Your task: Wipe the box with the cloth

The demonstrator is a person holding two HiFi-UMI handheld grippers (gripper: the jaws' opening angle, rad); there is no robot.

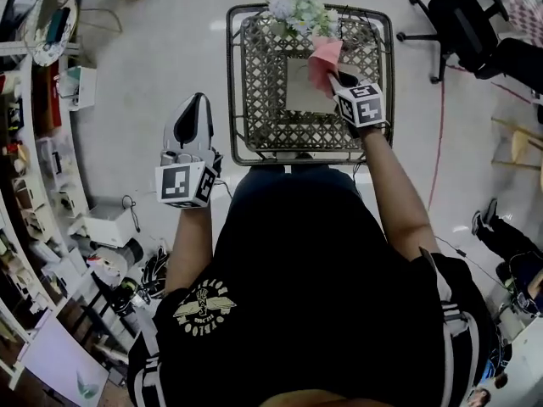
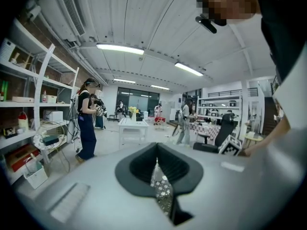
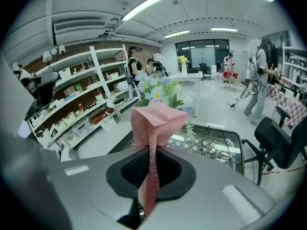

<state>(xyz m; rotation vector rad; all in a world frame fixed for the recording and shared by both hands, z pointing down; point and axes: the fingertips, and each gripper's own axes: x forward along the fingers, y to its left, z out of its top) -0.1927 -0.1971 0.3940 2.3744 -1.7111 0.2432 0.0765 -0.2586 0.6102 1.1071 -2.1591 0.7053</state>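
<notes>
No word or number can be read with certainty. The person's black shirt (image 1: 305,261) carries a pale winged emblem (image 1: 204,306) with small lettering on it, too blurred to read. The left cube (image 1: 185,185) and the right cube (image 1: 363,107) show only black-and-white square patterns, not letters.

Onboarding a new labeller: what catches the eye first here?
The pink cloth, pinched in the right gripper, is held over the box on the metal lattice table. Flowers stand at the table's far edge. The left gripper is shut and empty, off the table's left side.
</notes>
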